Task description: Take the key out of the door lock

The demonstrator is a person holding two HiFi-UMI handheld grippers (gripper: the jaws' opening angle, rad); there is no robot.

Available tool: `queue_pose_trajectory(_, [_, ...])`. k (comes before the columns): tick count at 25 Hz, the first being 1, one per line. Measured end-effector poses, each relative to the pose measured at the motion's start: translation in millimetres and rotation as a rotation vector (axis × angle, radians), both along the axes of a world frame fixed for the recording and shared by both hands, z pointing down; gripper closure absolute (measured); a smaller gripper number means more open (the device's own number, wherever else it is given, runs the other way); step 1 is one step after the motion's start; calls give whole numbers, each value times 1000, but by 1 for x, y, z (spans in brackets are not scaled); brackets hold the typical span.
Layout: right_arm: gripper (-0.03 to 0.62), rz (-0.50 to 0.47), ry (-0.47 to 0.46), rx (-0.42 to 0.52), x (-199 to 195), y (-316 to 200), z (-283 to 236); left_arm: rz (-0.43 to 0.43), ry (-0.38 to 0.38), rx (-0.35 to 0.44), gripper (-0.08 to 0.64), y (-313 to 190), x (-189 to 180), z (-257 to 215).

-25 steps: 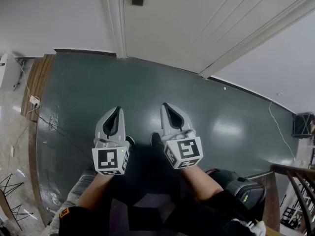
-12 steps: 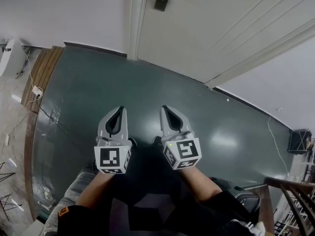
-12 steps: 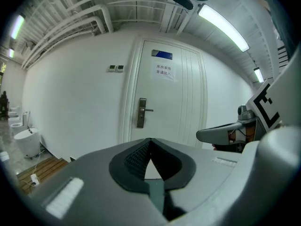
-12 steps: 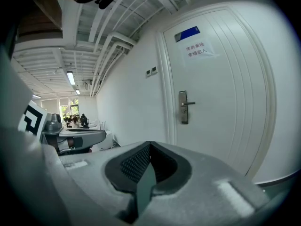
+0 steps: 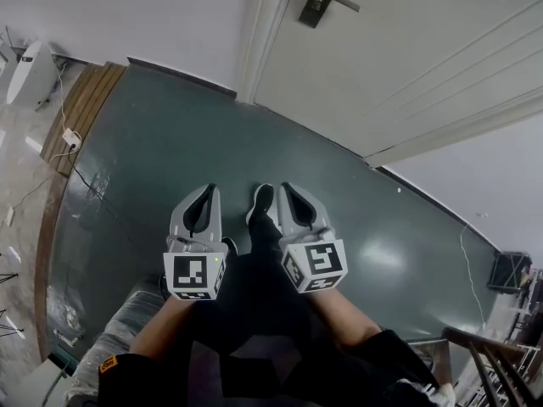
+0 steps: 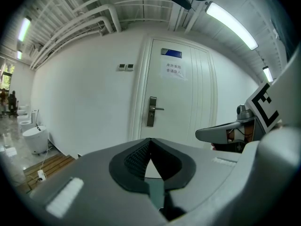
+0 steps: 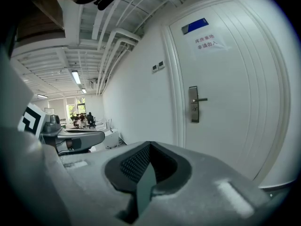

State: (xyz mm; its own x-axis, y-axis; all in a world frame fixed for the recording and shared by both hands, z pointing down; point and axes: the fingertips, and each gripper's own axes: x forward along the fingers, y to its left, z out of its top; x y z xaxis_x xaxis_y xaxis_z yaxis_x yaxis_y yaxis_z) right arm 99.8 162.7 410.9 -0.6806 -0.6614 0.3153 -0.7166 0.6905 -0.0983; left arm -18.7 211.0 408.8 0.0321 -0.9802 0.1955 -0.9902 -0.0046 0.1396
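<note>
Head view: left gripper (image 5: pixel 209 190) and right gripper (image 5: pixel 285 188) are held side by side over the floor (image 5: pixel 144 142) (jaws clenched, empty), well apart from the door lock (image 5: pixel 320 2).

Glossy dark green floor (image 5: pixel 153 142) with a person's black shoe (image 5: pixel 260 202) standing mid-floor, a wooden strip (image 5: pixel 81 113) along its left edge, and a white plug block (image 5: pixel 71 138) beside that strip.

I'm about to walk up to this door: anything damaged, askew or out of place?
Nothing stands out. The door is shut, its handle level, and the green floor shows no spill. A socket strip with its cable lies at the floor's left edge. Any key under the handle is too small to see.
</note>
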Motion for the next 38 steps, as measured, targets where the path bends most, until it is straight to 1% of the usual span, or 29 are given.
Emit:
queue_pose_trajectory(7, [600, -50, -27, -24, -30, -54, 7, -54, -34, -23, 543, -44, -26, 5])
queue_pose_trajectory(11, [600, -76, -37, -43, -43, -93, 13, -72, -31, -50, 541, -80, -35, 10])
queue_pose_trajectory(18, [600, -129, -59, -53, -54, -184, 9, -96, -55, -59, 543, -172, -37, -1])
queue_pose_trajectory(22, [600, -142, -78, -49, -53, -237, 4, -92, -73, -58, 541, -225, -32, -8])
queue_pose_trajectory(27, [600, -121, -105, -54, -48, -285, 2, -72, -93, -61, 543, -269, -29, -9])
queue_pose_trajectory(32, [600, -75, -126, -69, -39, -314, 3, -51, -105, -55, 543, -299, -32, -10])
queue_pose_trajectory(36, [600, -24, -124, -66, -42, -340, 6, 0, -97, -47, 541, -329, -40, -6])
queue_pose_trajectory(38, [600, 11, -121, -69, -47, -355, 8, 39, -89, -50, 541, -348, -47, -2])
